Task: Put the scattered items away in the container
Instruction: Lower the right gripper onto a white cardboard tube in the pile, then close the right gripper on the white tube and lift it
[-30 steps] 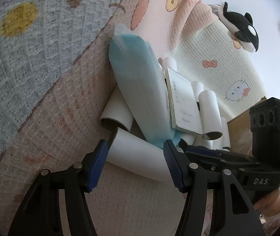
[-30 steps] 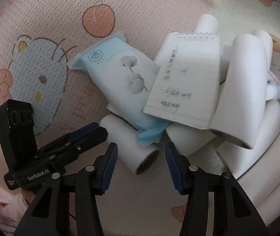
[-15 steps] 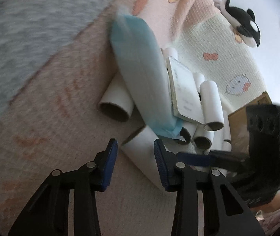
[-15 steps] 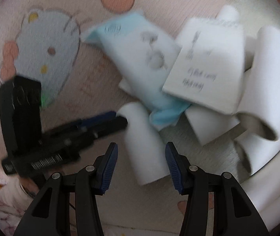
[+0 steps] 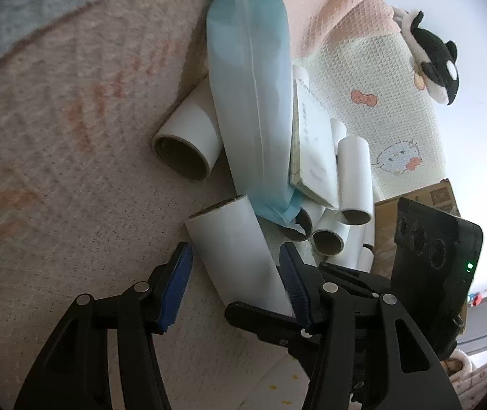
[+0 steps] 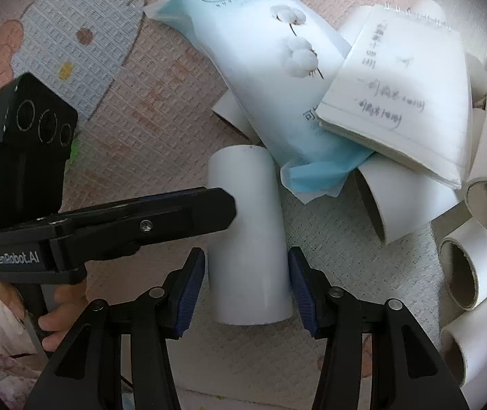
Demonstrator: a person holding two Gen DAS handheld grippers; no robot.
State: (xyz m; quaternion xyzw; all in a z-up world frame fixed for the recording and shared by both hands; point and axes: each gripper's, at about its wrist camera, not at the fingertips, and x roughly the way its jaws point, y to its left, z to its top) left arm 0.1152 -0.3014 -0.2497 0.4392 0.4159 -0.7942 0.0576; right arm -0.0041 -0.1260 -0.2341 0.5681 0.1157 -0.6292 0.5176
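White cardboard tube (image 6: 248, 235) lying lengthwise between half-open right gripper (image 6: 247, 288) jaws, unclamped; left gripper (image 5: 234, 285) jaws reopening, straddling too.

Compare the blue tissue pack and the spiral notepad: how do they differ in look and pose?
The tissue pack is soft, glossy blue and white plastic with a cotton print; the notepad is stiff cream paper with handwriting and a wire binding. The tissue pack partly touches the mat; the notepad lies higher, overlapping the pack's edge. Both rest tilted on the white tubes.
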